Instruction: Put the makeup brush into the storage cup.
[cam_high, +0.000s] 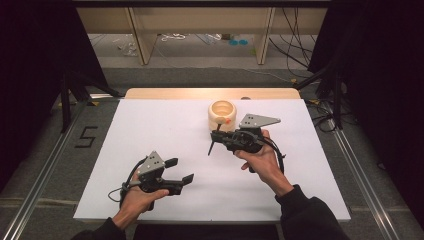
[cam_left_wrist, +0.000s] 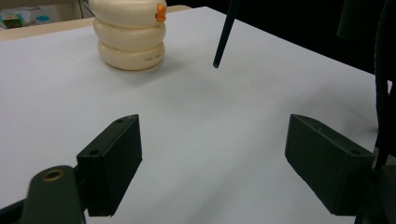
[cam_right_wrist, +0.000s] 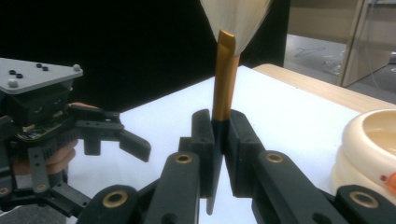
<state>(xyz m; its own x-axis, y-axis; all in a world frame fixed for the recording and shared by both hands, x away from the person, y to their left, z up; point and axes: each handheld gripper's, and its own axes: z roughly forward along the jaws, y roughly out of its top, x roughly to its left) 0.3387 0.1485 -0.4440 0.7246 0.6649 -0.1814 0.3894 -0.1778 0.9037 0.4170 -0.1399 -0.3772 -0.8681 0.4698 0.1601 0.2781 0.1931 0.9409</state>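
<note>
Near left, the left gripper sits low over the white table, its hand tucked under it, jaws spread wide with nothing between them. Right of centre, the right gripper is clamped on a brush, dark handle tip slanting down, apparently just off the table. The cream ringed holder stands just beyond it.
</note>
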